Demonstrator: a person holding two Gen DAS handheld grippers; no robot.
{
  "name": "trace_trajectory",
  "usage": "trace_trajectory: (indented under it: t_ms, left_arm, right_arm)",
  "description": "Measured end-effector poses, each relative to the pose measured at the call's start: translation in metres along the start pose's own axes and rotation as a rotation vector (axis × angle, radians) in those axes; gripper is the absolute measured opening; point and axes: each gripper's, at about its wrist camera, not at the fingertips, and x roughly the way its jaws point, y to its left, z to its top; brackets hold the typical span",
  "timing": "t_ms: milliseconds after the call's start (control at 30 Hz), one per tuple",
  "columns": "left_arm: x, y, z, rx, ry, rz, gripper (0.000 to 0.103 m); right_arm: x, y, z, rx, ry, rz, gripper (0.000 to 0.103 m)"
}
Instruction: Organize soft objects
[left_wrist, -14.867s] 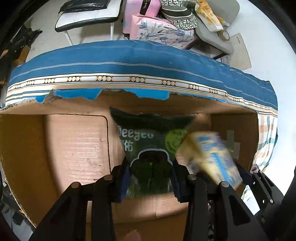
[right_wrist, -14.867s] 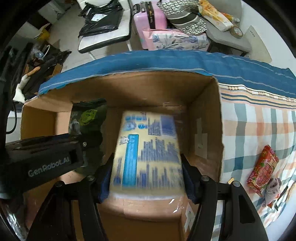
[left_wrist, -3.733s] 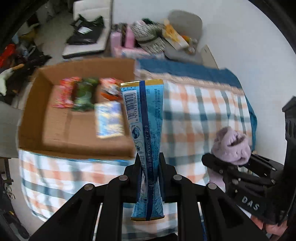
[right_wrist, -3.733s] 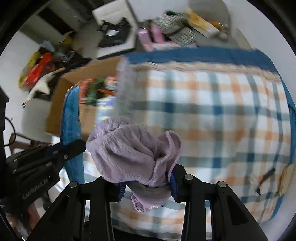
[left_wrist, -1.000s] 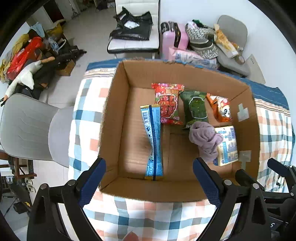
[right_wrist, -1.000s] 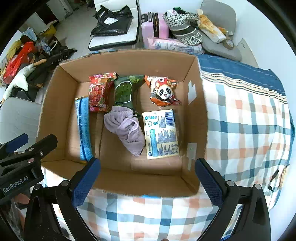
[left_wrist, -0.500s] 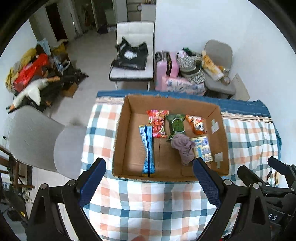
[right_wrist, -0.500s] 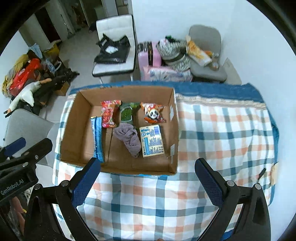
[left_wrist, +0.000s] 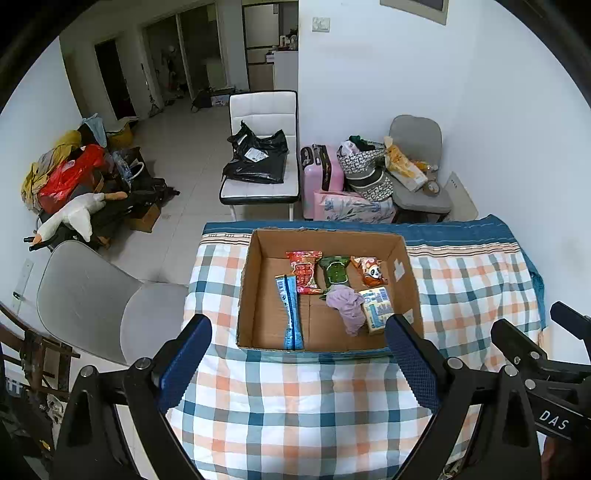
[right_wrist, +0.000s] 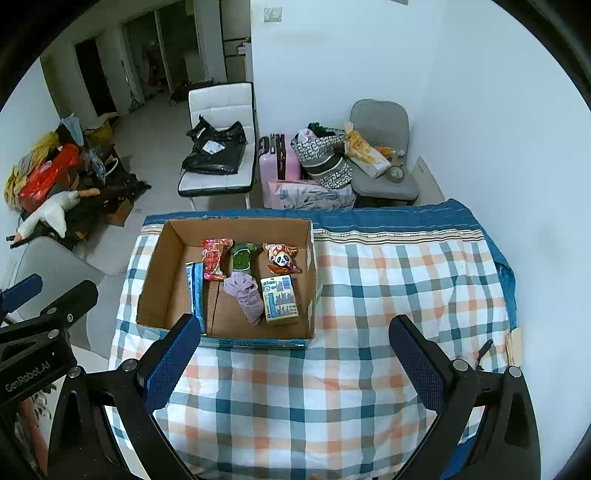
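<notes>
- While both are held high over the checked cloth (right_wrist: 369, 295), the left gripper (left_wrist: 295, 354) and right gripper (right_wrist: 291, 354) are seen spread wide, empty.
- Crumpled lilac fabric (right_wrist: 245, 295) and glossy flat packets (right_wrist: 216, 258) are contained in the cardboard box (right_wrist: 159, 280), near its far wall.

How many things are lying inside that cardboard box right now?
6. Along the far wall of the box: a red packet, a green packet and a panda packet. Nearer: a blue packet at left, a purple cloth in the middle, a tissue pack at right. None looks hidden.

White chair (left_wrist: 263, 147) with black bags (left_wrist: 256, 157), pink suitcase (left_wrist: 317, 171), grey chair (left_wrist: 419, 166) piled with what look like bags, plush goose (left_wrist: 70, 218)
</notes>
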Motion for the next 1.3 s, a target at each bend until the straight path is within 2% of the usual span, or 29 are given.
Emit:
trace_trajectory:
  t_ms: [400,1300]
  left_arm:
    - [-0.026,-0.006,-0.013,0.003,-0.012,0.006,0.096]
    - [-0.026,-0.004,-0.022,0.005,0.016,0.013,0.096]
  right_arm:
    - [-0.033,-0.007,-0.014,0.006,-0.032,-0.014,0.103]
    - [-0.033,-0.014,-0.022,0.023,-0.029,-0.014,0.103]
